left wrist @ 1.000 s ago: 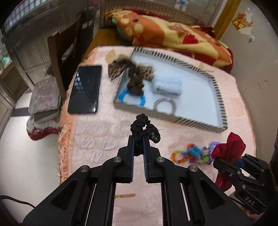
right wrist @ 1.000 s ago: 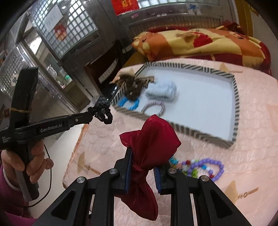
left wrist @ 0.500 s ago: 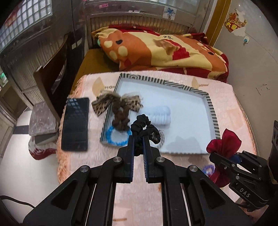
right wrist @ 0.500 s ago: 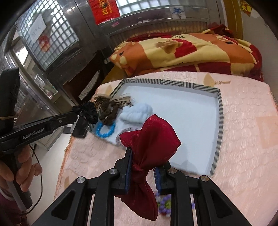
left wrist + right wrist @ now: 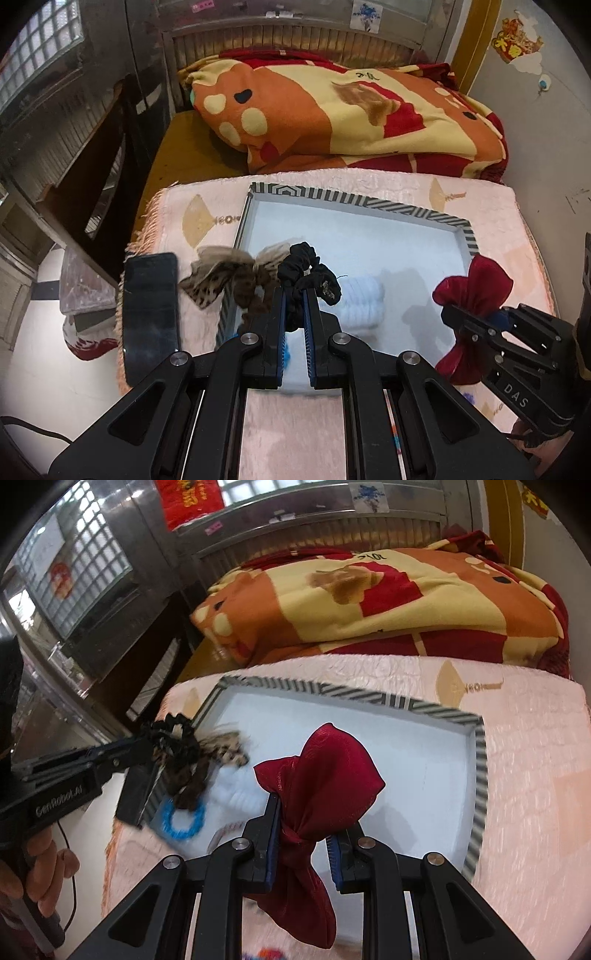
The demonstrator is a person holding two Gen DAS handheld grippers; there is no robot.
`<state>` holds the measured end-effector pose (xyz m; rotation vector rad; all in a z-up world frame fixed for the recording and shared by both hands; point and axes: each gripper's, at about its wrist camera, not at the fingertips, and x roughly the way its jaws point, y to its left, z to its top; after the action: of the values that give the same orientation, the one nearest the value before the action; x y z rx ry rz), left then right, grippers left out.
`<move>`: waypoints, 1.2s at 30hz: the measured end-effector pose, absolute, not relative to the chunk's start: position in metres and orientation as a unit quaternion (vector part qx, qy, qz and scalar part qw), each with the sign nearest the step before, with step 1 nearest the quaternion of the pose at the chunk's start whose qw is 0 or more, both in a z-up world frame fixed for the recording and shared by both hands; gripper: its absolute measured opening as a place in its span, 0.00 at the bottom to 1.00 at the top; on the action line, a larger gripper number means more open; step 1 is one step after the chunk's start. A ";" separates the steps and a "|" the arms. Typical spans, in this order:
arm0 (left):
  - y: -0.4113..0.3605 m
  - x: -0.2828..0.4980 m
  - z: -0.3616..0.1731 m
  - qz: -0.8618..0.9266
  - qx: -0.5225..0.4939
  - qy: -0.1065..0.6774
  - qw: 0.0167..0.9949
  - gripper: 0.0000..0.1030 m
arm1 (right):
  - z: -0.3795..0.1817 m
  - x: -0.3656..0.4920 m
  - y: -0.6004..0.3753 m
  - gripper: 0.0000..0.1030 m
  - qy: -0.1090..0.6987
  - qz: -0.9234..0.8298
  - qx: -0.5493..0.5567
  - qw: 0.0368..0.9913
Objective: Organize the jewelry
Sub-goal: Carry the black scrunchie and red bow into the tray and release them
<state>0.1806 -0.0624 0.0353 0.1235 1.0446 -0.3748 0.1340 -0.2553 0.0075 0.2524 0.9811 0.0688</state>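
Fingers of the left gripper (image 5: pixel 294 295) are clamping a black scrunchie (image 5: pixel 308 271), right gripper (image 5: pixel 303 812) a red bow (image 5: pixel 321 771); both are hovering over the tray (image 5: pixel 354 201), probably needing release toward 12 o'clock.

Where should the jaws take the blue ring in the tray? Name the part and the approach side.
Probably the near arc of the blue ring, from straight above, one jaw in the hole, one outside. It lies flat in the tray, and the leopard bow overlaps its far arc.
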 end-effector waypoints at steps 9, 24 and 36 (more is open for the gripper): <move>-0.088 0.235 0.012 -0.187 0.057 0.518 0.833 0.07 | -0.003 0.193 -0.267 0.20 0.479 0.009 0.115 0.870; -0.094 0.284 -0.046 -0.160 0.056 0.567 0.806 0.07 | -0.051 0.247 -0.247 0.20 0.517 0.044 0.116 0.847; -0.093 0.281 -0.045 -0.148 0.054 0.561 0.813 0.28 | -0.045 0.237 -0.261 0.44 0.503 0.040 0.143 0.851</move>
<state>0.2808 -0.0929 -0.0450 0.1152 1.1973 -0.3154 0.2365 -0.2606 -0.0453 0.3017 1.0595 0.0845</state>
